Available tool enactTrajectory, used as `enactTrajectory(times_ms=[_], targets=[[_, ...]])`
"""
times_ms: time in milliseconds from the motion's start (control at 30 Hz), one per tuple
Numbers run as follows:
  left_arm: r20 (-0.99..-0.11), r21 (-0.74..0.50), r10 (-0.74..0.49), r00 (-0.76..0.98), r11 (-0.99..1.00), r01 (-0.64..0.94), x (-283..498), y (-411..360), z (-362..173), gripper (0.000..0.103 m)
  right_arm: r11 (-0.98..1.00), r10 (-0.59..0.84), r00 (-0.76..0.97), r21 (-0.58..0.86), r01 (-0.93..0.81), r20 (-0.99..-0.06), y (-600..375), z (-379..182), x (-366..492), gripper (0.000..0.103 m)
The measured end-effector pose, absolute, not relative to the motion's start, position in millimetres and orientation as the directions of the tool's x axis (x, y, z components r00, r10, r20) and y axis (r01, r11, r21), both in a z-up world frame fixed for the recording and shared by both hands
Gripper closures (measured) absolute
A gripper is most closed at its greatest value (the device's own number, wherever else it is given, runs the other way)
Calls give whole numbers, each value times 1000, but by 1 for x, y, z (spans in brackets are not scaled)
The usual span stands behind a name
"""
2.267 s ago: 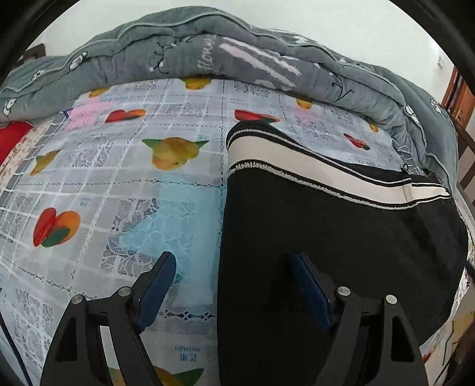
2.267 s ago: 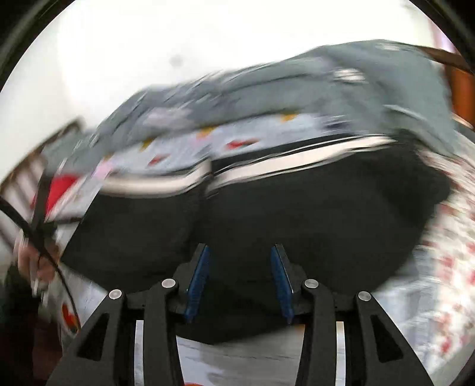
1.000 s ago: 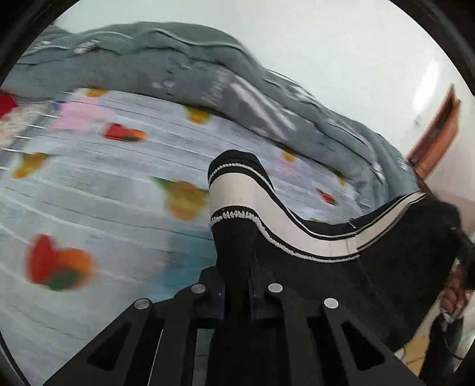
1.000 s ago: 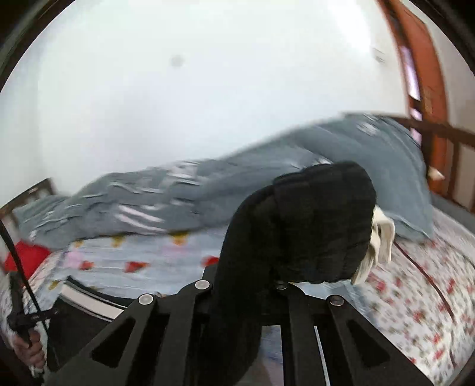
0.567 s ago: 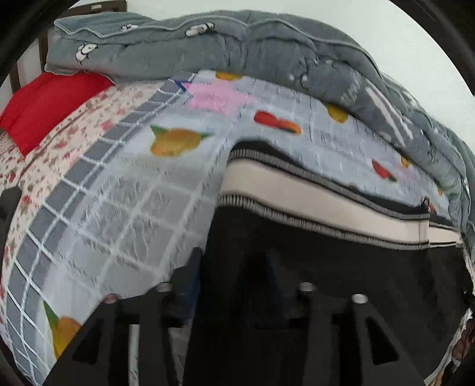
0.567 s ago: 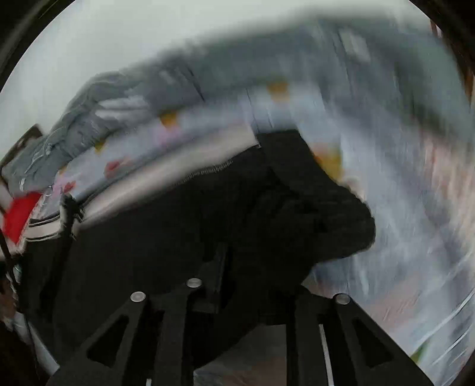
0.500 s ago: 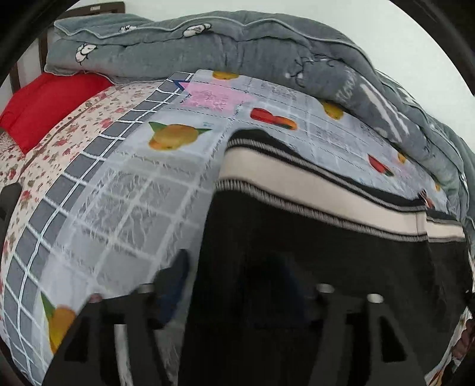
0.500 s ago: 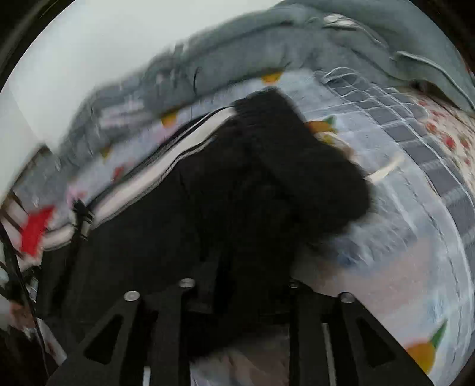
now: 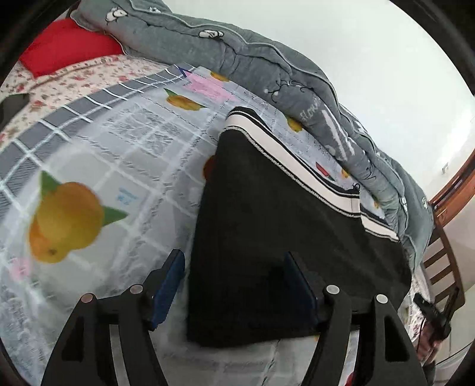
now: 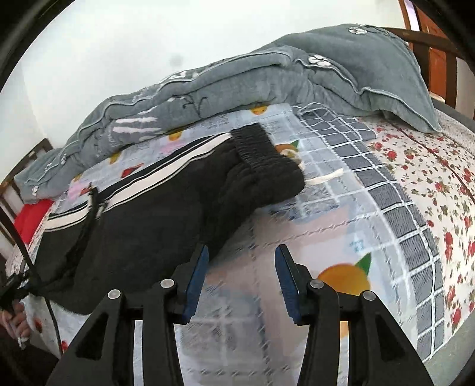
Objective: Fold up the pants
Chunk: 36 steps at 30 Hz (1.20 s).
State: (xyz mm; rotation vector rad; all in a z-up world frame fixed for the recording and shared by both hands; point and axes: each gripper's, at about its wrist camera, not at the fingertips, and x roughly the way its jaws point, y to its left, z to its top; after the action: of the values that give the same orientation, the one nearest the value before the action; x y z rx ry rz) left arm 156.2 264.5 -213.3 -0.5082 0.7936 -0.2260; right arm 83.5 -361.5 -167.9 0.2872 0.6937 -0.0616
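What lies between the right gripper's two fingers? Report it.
In the right wrist view, only the fruit-print cloth shows between the opening right gripper; the black pants lie just left of it, unheld.

Wall (image 9: 371, 74): plain white | bed frame (image 9: 442, 267): dark wood, slatted | door frame (image 10: 415, 17): reddish-brown wood | light: even daylight
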Motion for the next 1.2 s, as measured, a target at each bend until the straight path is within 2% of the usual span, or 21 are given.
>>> enactTrajectory(times_ms=[67,233,300,400,533,600,933,1033,1067,1133,1200], targets=[[-613,-532,-396,684,846,13,173,258,-217,32,964,45,774,230,132,-631,-350,-165,78,56],[-612,-452,-309,728,892,-2,180,237,-219,30,985,30,780,149,81,-625,-314,-160,72,56],[-607,-458,-331,722,888,22,170,239,-220,30,992,13,785,106,68,-619,-301,-158,70,56],[-574,-530,-414,706,846,65,143,249,-224,30,993,26,801,110,51,-599,-292,-160,62,56],[-472,-666,-517,714,739,95,110,265,-239,30,991,80,756,132,9,-649,-278,-176,55,56],[-447,-686,-525,724,721,99,106,266,-244,30,991,97,747,135,-10,-658,-269,-183,48,56],[-507,-657,-421,752,754,-21,142,249,-234,32,986,135,762,165,-38,-634,-276,-178,6,56],[-578,-585,-318,752,803,-110,137,246,-230,62,983,140,751,185,-24,-646,-290,-183,0,56],[-583,-577,-309,751,809,-115,137,246,-228,68,983,136,746,183,-20,-652,-295,-186,-2,56],[-591,-544,-268,761,829,-130,136,238,-215,81,986,115,747,169,-4,-655,-304,-190,-2,56],[-594,-504,-226,772,852,-138,134,226,-198,85,984,116,746,178,3,-656,-315,-194,-3,56]])
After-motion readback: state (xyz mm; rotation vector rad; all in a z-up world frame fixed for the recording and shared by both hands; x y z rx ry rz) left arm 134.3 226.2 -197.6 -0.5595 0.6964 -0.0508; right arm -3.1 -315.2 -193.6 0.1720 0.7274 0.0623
